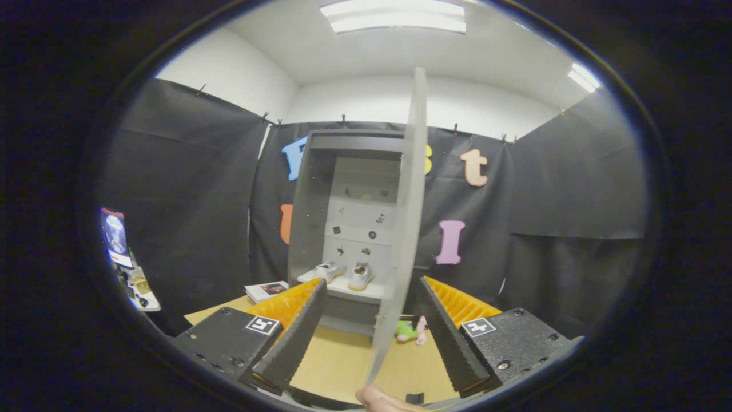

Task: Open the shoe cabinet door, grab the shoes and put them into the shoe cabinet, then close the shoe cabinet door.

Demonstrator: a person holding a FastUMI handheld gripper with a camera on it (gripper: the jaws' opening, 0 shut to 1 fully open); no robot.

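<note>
**A:** What's the biggest thing in front of you?

**B:** The shoe cabinet (320, 200), a tall grey box standing against the booth's cloth wall, well beyond my fingers. Its door (407, 229) is swung wide open and I see it edge-on: a thin pale panel running from near the ceiling down to the gap between my fingers.

**A:** And the shoes?

**B:** A light-coloured pair of shoes (346, 274) sits side by side on the cabinet's lower shelf (366, 293), toes toward me. I judge that step done, which leaves closing the door.

**A:** What is your gripper doing?

**B:** My gripper (372, 335) is spread wide and pinching nothing. The door's free edge stands upright between the two fingers, nearer the right one, and I can't tell whether it touches either. A fingertip (380, 399) of a hand shows just below the door's bottom corner.

**A:** So which way to close it?

**B:** The opening lies left of the door, so I would expect to push the panel leftward. A small green and pink toy (410, 330) lies on the wooden table (337, 360) beyond.
</note>
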